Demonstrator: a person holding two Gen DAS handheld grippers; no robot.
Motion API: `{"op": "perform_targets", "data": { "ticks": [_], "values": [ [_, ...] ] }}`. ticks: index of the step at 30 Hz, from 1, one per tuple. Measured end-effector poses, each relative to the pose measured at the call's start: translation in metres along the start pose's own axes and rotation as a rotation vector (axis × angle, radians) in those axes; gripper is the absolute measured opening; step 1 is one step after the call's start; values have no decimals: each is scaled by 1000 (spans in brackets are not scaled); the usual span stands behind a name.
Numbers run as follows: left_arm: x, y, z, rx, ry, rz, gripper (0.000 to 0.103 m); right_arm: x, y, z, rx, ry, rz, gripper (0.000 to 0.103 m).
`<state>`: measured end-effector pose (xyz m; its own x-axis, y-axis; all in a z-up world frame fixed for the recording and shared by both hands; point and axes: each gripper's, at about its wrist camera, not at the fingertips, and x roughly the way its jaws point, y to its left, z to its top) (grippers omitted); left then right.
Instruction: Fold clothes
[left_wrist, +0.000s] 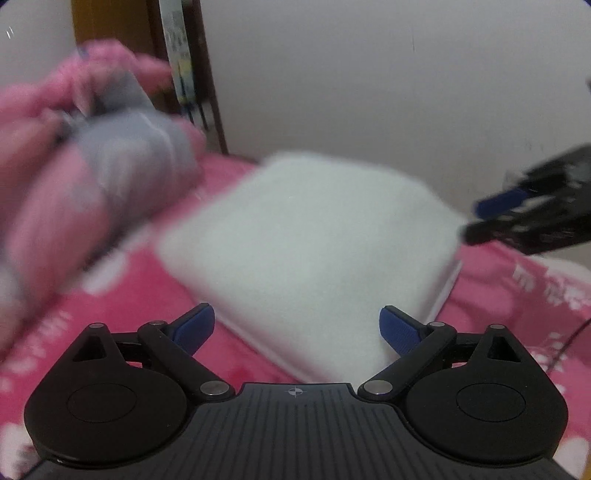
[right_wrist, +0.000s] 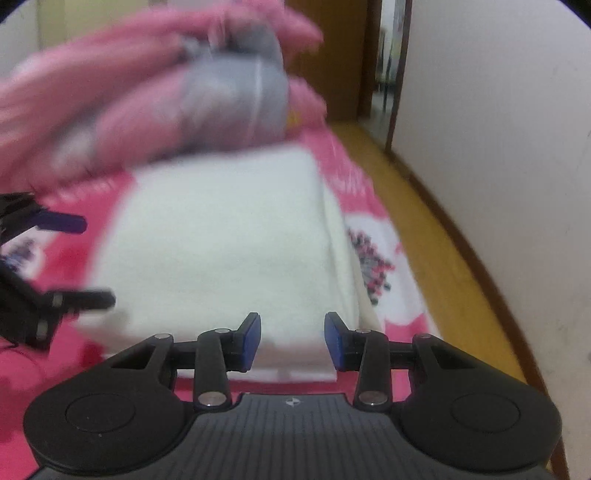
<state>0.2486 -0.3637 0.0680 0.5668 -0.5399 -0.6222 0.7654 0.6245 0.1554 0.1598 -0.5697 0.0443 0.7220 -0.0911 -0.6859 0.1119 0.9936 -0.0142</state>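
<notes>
So the folded white cloth (left_wrist: 306, 258) is sitting on a bed with a pink bedspread (left_wrist: 140, 295) that has white and dark patterning printed on it. Both views are smeared, so if any of that print is actual writing I can't read it, and there's no brand or label I can make out anywhere. The left gripper (left_wrist: 297, 330) has its fingers spread wide with nothing between the blue pads, hanging just over the near corner of the white cloth. The right gripper (right_wrist: 292, 341) has its fingers at a narrower gap, right at the near edge of the white cloth; the pads don't look like they're pressing on it, the cloth just lies below and beyond them. Behind the white cloth there's a bundle of pink and grey clothes (right_wrist: 207, 85), very blurred, lying at the far side and partly over the back edge of the cloth in the right view. Each camera catches the other gripper off to the side. A white wall (left_wrist: 369, 74) is behind the bed, a yellowish wooden floor (right_wrist: 443, 240) runs beside it, and there's a brown door frame (right_wrist: 395, 74) further back.
</notes>
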Motion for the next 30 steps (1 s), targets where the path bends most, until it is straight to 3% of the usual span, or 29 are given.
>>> {"op": "perform_targets", "data": {
  "ticks": [3, 5, 7, 12, 13, 15, 17, 20, 25, 28, 30],
  "values": [
    [-76, 21, 2, 22, -55, 60, 99, -75, 7, -14, 25, -112, 13, 42],
    [-129, 34, 0, 12, -83, 88, 100, -119, 10, -26, 49, -177, 27, 49],
    [-188, 44, -5, -1, -109, 110, 100, -164, 17, -43, 108, -246, 50, 64],
    [-329, 61, -20, 70, -189, 212, 103, -240, 36, -79, 234, -386, 174, 88],
    [-352, 62, -24, 82, -205, 230, 103, -253, 41, -87, 246, -416, 200, 97],
    [-383, 61, -36, 85, -212, 245, 103, -278, 52, -103, 265, -474, 261, 103],
    [-393, 56, -57, 73, -197, 219, 103, -291, 61, -118, 277, -503, 310, 103],
    [-369, 45, -101, 37, -167, 175, 103, -294, 81, -136, 295, -504, 285, 103],
    [-314, 26, -176, -142, -173, 78, 103, -268, 110, -162, 374, -456, 194, 103],
    [-277, 16, -205, -247, -150, 11, 103, -253, 120, -171, 437, -428, 219, 103],
    [-266, 13, -217, -295, -153, 4, 103, -246, 130, -172, 443, -418, 179, 103]
  ]
}}
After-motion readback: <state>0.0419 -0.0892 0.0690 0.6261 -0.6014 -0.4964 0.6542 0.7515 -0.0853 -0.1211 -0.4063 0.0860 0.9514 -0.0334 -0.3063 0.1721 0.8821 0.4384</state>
